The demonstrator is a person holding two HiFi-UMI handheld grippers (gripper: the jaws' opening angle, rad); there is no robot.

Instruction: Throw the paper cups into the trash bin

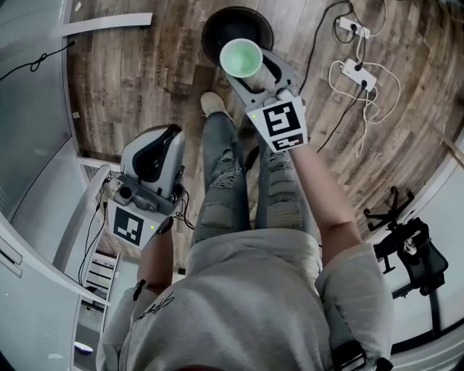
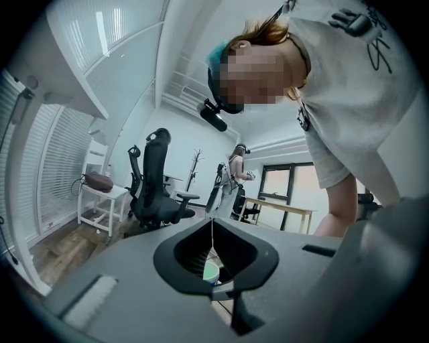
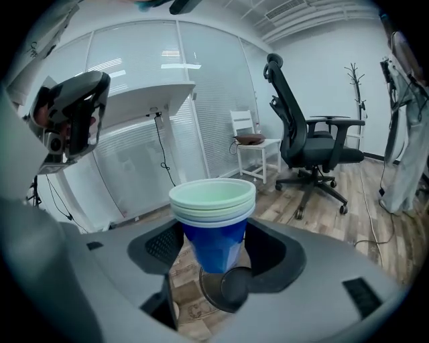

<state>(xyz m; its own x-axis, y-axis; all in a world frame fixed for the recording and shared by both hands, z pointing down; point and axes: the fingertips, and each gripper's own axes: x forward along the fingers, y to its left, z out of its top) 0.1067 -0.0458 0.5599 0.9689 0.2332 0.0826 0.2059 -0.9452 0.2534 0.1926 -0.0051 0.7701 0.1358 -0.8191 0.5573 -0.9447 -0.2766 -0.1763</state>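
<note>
Left gripper (image 2: 212, 226): held low at the person's left side, well apart from the work. Jaw tips meet along a thin seam with nothing clamped between them. It is idle.

Centre: person's legs (image 1: 221, 174) in torn jeans, standing on the wood floor (image 1: 138, 72), one shoe just short of the trash bin (image 1: 216, 20).

Right gripper (image 1: 250, 71): reached forward, jaws closed on a nested stack of paper cups (image 3: 213, 221). The outer cup is blue and the insides pale green, with several rims showing. The grip sits on the blue wall below the rims and the stack stands upright. From the head view the stack hangs over the near part of the round black bin. In the right gripper view the bin's dark mouth shows directly beneath the cup base. The cups are not yet in the bin.

Far right: power strip (image 1: 360, 72) and loose cables (image 1: 373, 109) on the floor, apart from the bin.

Risks, as judged:
- The stack looks closer to the near rim than to the bin's centre, so a release here could clip the rim and bounce out.
- The light cups may tip or come apart as they fall, and one may land outside.
- An uneven jaw opening could flick the stack sideways toward the shoe or the cables.
</note>
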